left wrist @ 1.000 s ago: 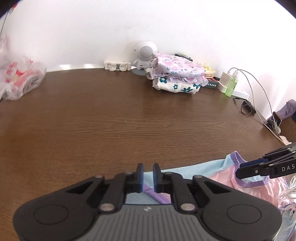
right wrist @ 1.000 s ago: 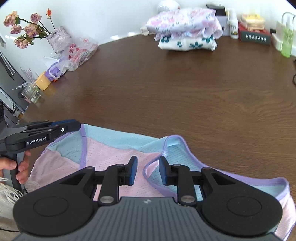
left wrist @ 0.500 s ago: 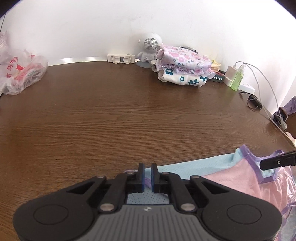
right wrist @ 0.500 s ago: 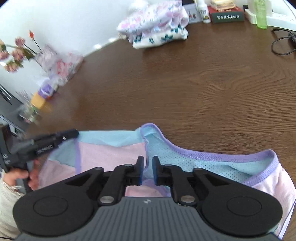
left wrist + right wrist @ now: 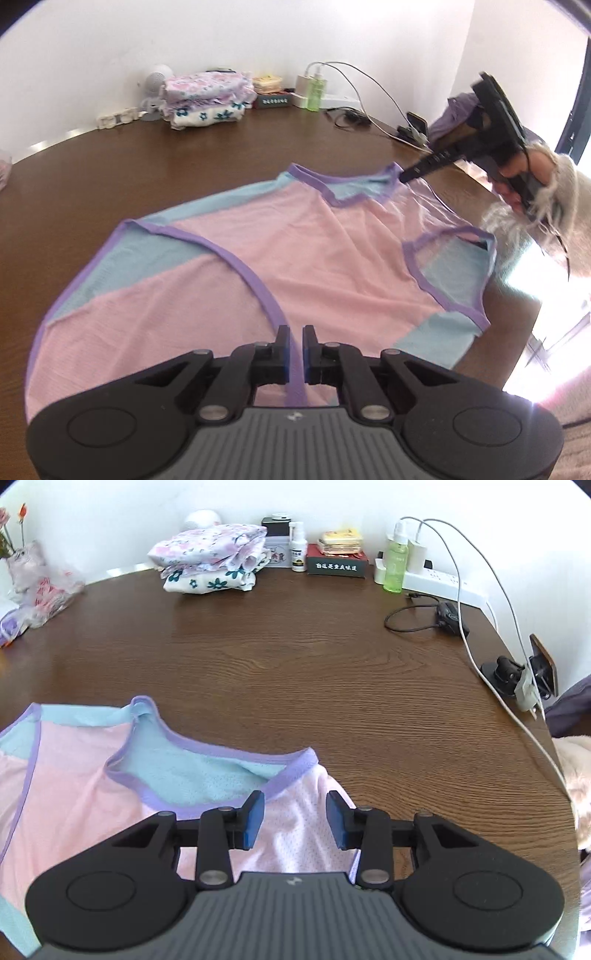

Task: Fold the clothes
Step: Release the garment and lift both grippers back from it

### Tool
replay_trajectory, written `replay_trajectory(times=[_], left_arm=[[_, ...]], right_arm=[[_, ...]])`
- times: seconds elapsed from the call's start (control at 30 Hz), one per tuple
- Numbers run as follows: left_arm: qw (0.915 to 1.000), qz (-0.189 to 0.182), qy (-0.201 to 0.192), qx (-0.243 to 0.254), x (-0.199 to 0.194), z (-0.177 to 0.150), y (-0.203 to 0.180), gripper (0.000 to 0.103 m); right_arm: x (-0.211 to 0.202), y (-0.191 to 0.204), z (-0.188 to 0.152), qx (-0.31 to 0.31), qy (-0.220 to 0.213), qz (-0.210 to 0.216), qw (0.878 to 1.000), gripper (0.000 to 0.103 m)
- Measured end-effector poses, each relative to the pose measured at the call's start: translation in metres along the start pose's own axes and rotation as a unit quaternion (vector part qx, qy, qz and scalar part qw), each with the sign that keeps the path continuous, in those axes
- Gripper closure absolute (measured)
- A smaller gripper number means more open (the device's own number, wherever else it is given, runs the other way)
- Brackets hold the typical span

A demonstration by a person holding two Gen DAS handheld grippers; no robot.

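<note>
My left gripper (image 5: 294,345) is pinched nearly shut on the purple trim of the pink and blue top (image 5: 314,258), which lies spread flat on the brown table (image 5: 295,657). My right gripper (image 5: 293,818) has just been opening; its blue pads (image 5: 253,819) stand apart over the top's shoulder, gripping nothing. Folded floral clothes (image 5: 210,559) sit far back by the wall

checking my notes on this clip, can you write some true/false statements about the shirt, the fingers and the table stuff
1. The pink and blue shirt lies spread on the wooden table. True.
2. The right gripper fingers are clamped on the collar. False: they stand apart, pressing nothing.
3. The left gripper is nearly shut on the purple trim. True.
4. The folded floral clothes sit at the far edge. True.
5. The green bottle lies tipped over. False: it stands upright.
</note>
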State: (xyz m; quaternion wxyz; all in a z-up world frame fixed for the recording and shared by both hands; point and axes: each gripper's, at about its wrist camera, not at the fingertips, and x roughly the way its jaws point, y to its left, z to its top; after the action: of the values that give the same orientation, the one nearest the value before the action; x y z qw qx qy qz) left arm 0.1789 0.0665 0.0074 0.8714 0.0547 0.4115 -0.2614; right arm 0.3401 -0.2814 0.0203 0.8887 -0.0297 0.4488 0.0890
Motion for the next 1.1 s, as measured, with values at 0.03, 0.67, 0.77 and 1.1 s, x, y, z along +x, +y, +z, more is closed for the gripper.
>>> replay_trajectory(times=[0.03, 0.67, 0.77, 1.1], left_arm=[[1.0000, -0.002, 0.004, -0.001, 0.002, -0.005, -0.006, 0.097], [0.9991, 0.040, 0.010, -0.005, 0.002, -0.025, -0.018, 0.097], [0.9991, 0.042, 0.007, -0.005, 0.002, -0.026, -0.019, 0.097], [0.9989, 0.042, -0.007, -0.023, 0.000, -0.030, -0.016, 0.097]], right_arm=[[0.005, -0.003, 0.000, 0.004, -0.003, 0.003, 1.000, 0.066], [-0.014, 0.020, -0.011, -0.034, -0.003, 0.093, 0.995, 0.077], [-0.005, 0.054, -0.007, -0.079, 0.005, 0.088, 0.993, 0.072], [0.010, 0.065, -0.006, -0.105, 0.038, 0.051, 0.992, 0.098]])
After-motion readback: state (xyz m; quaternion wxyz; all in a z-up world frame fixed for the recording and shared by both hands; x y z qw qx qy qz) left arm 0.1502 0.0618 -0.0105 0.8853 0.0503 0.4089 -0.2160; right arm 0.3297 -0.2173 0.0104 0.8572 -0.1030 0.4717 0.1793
